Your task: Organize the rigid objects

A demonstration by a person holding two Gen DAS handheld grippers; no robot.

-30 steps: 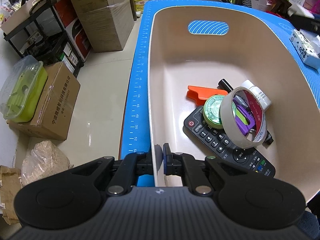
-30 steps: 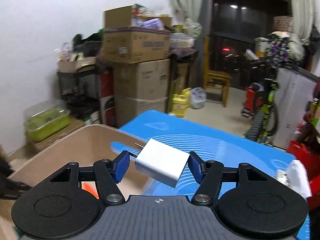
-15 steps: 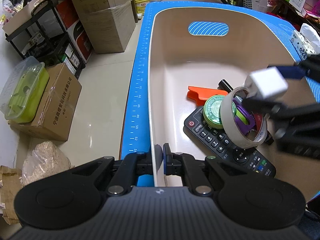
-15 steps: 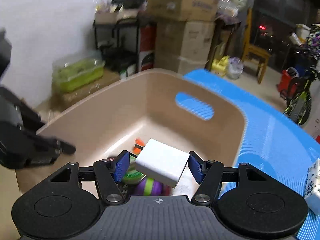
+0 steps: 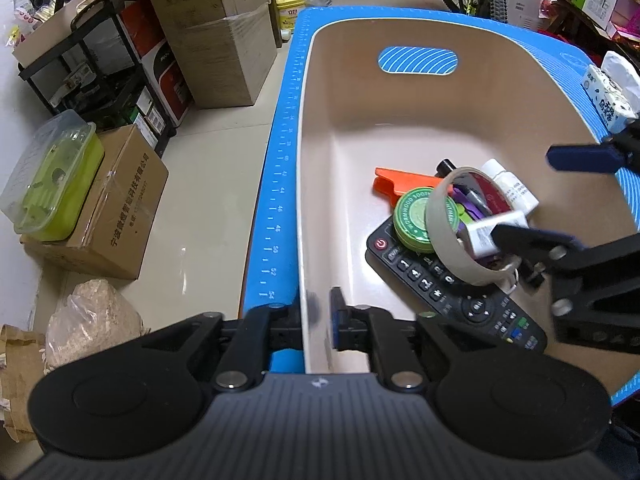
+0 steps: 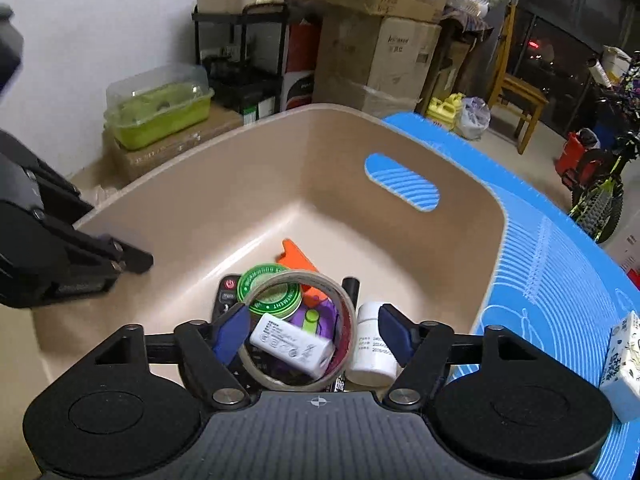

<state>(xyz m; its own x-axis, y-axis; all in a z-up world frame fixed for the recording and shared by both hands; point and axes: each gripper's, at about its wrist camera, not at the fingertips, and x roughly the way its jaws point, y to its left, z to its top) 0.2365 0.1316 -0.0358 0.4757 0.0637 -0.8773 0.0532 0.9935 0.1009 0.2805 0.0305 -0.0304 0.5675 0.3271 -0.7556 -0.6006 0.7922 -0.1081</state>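
Observation:
A beige bin (image 5: 320,128) (image 6: 200,200) stands on the blue mat. My left gripper (image 5: 316,318) is shut on the bin's near rim. My right gripper (image 6: 314,334) is open over the bin; it shows in the left wrist view (image 5: 560,200) too. A white charger (image 6: 292,343) (image 5: 486,232) lies free inside the tape roll (image 6: 300,328) (image 5: 456,232), on the pile. The pile holds a black remote (image 5: 452,292), a green tin (image 5: 416,220) (image 6: 268,290), an orange piece (image 5: 404,184), a white bottle (image 6: 374,344) and a purple item (image 6: 320,320).
A white tissue pack (image 5: 612,88) (image 6: 624,364) lies on the blue mat (image 6: 560,280) to the right of the bin. Cardboard boxes (image 5: 216,28), a black shelf rack (image 5: 80,68) and a green lidded container (image 5: 52,176) stand on the floor to the left.
My right gripper came over the bin, lowered and opened. The white charger left its jaws and now lies inside the tape roll. The left gripper kept its hold on the rim.

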